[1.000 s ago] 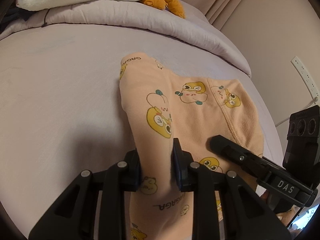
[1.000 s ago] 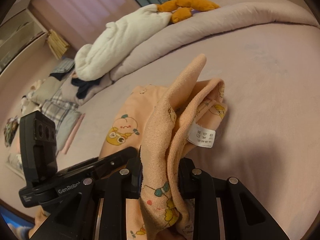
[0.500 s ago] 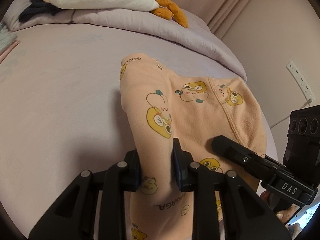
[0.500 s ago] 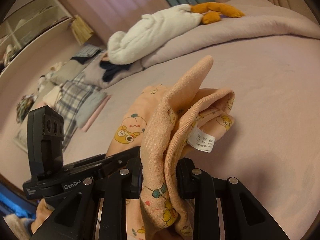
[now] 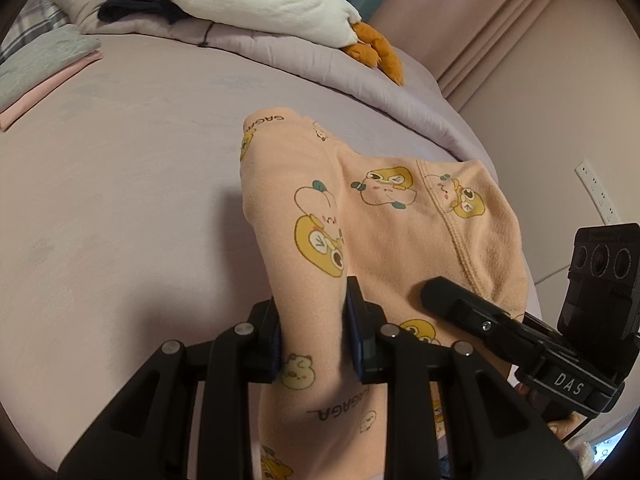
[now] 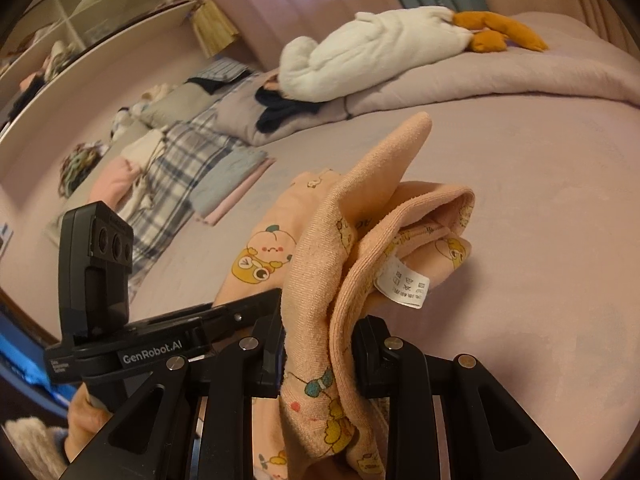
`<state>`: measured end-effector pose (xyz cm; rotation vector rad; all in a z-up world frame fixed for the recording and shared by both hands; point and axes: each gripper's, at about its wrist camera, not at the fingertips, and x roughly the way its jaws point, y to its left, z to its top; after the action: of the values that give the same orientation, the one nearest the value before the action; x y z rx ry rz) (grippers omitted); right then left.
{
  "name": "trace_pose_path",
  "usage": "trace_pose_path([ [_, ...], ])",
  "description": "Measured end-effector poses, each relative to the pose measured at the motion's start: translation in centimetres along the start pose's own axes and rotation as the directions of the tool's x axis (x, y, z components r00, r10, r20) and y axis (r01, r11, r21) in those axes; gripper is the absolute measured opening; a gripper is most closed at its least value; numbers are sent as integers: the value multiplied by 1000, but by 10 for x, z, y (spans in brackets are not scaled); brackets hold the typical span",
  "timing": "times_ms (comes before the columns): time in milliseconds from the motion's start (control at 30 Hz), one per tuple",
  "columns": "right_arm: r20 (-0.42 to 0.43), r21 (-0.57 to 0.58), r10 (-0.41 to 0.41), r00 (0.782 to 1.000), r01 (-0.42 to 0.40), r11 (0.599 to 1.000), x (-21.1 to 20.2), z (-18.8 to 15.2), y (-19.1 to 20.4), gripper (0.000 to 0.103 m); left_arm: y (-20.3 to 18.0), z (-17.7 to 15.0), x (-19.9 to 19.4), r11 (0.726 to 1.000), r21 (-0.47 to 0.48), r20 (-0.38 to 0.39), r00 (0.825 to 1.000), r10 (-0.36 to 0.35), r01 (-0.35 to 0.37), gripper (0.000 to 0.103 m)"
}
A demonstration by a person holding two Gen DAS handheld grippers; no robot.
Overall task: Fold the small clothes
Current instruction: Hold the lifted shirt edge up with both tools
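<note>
A small peach garment [image 5: 384, 224] printed with yellow cartoon animals hangs lifted above the mauve bed [image 5: 120, 184]. My left gripper [image 5: 316, 340] is shut on a bunched fold of it. In the right wrist view the same peach garment [image 6: 360, 240] shows a white care label [image 6: 402, 282], and my right gripper [image 6: 320, 356] is shut on another gathered edge. The right gripper's body [image 5: 520, 336] reaches in at the right of the left wrist view. The left gripper's body [image 6: 120, 320] shows at the left of the right wrist view, with a hand under it.
A white plush goose [image 6: 372, 52] with orange feet lies on the rolled mauve duvet [image 6: 500, 76] at the bed's far side. Folded clothes [image 6: 224, 188] and a plaid blanket [image 6: 180, 176] lie at the far left. A shelf unit [image 6: 80, 28] stands behind. A wall socket strip [image 5: 596, 192] sits at the right.
Both grippers have carried the garment sideways across the bed and a little upward; the folded clothes and shelf have come into view. Both grips are unchanged.
</note>
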<state>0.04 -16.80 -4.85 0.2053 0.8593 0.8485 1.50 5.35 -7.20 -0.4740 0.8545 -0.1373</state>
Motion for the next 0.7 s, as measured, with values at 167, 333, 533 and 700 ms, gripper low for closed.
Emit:
trace_pose_path([
  [167, -8, -28, 14, 1000, -14, 1000, 4, 0, 13, 28, 7, -5, -14, 1000, -16, 22, 1000, 3, -3, 26],
  [333, -12, -53, 23, 1000, -24, 998, 7, 0, 24, 28, 12, -7, -24, 1000, -21, 39, 999, 9, -8, 26],
  [533, -14, -72, 36, 999, -37, 997, 9, 0, 33, 28, 17, -11, -35, 999, -30, 57, 998, 13, -12, 26],
  [700, -21, -94, 33, 999, -35, 995, 14, 0, 43, 28, 23, -12, -41, 999, -42, 63, 998, 15, -13, 26],
])
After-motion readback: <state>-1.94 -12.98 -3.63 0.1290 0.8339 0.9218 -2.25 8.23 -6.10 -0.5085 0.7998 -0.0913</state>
